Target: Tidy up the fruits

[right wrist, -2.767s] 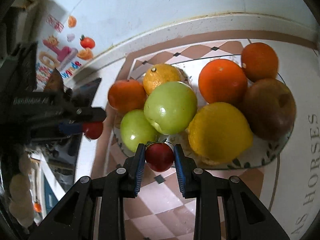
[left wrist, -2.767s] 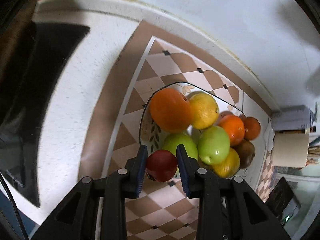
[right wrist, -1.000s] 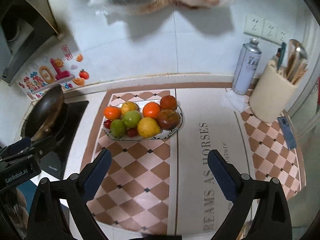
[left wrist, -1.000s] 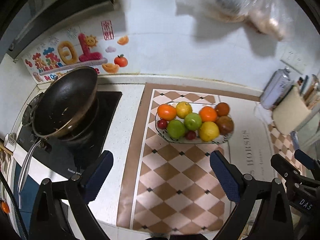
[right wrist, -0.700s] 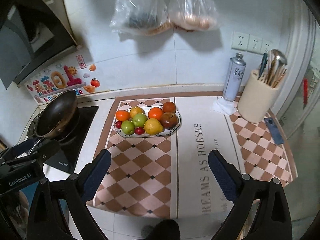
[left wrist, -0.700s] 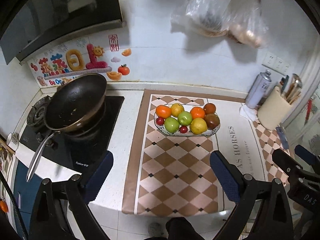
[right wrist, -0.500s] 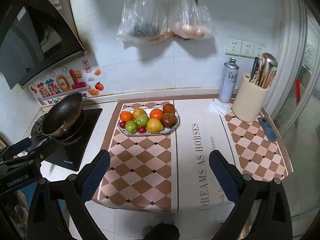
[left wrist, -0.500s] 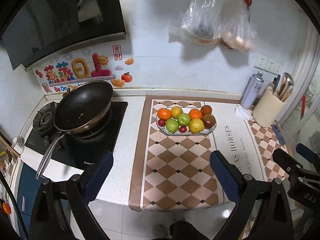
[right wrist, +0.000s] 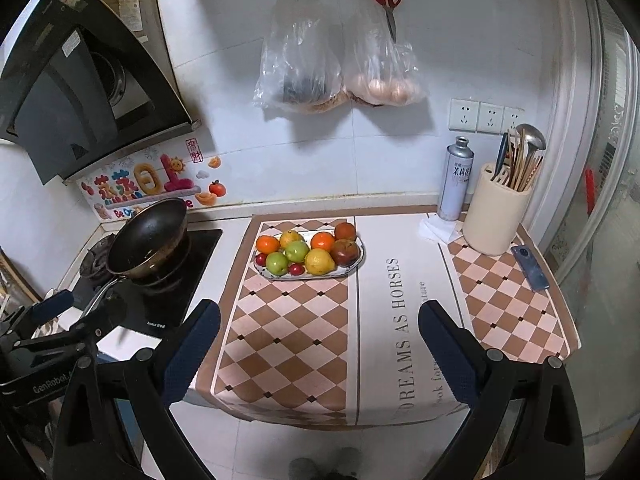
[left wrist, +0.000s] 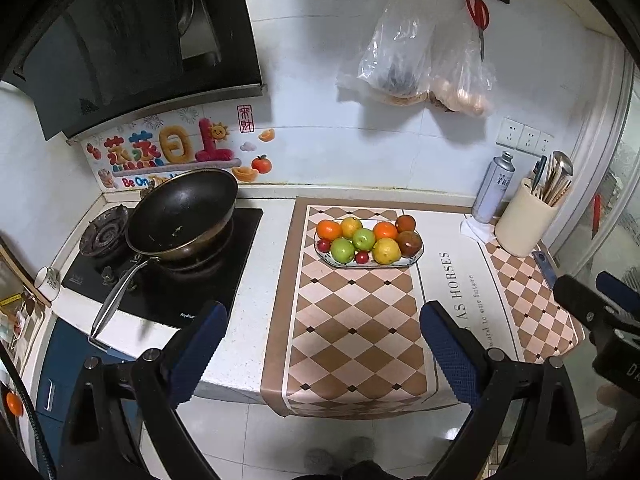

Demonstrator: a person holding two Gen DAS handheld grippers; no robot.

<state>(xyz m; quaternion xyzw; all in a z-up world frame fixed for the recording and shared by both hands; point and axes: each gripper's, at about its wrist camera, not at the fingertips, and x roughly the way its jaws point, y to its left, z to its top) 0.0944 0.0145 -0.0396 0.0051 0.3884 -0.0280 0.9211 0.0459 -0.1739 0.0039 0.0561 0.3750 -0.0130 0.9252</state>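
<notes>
A patterned oval plate sits on the checkered mat at the back of the counter, also in the right wrist view. It holds oranges, green apples, a yellow lemon, a brown fruit and two small red fruits. My left gripper is wide open and empty, well back from the counter's front edge. My right gripper is also wide open and empty, equally far back.
A black pan rests on the stove at left. A spray can, a utensil holder and a phone stand at the right. Plastic bags and scissors hang on the wall.
Both grippers let go of their small red fruits at the plate, opened wide and pulled far back from the counter. The two red fruits now lie on the plate.
</notes>
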